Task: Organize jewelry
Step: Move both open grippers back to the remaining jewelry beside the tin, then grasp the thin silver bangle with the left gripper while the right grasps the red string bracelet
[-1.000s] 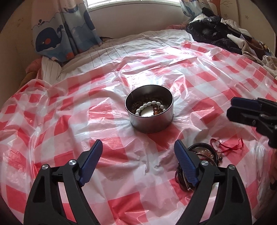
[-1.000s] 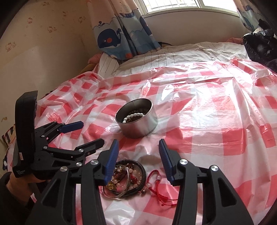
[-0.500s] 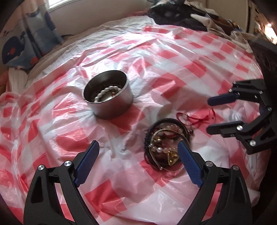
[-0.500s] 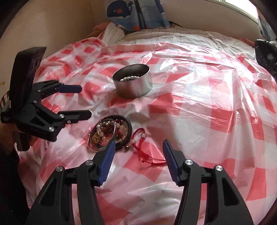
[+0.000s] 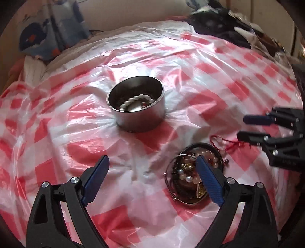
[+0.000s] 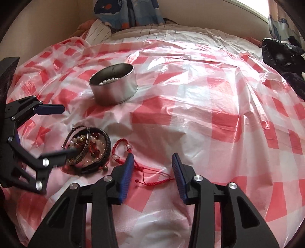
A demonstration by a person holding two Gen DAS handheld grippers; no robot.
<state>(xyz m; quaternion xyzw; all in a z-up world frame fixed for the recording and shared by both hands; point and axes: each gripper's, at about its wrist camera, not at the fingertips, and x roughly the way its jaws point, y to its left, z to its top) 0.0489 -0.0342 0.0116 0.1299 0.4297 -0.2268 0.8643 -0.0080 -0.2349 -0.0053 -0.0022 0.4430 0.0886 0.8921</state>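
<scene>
One red cord bracelet [image 6: 133, 160], lying flat, tail trailing toward right gripper [image 6: 152, 171]

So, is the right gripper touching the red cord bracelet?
Cannot tell. In the right wrist view the right gripper is closing over the red cord bracelet, with no plain contact or gap.

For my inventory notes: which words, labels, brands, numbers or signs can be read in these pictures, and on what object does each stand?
None can be read.
Round silver metal tin: plain wall, no label.
Red-and-white checked plastic sheet: pattern only.
Blue whale-print curtain: pictures, no words.
Pile of bracelets: no visible engraving.
</scene>
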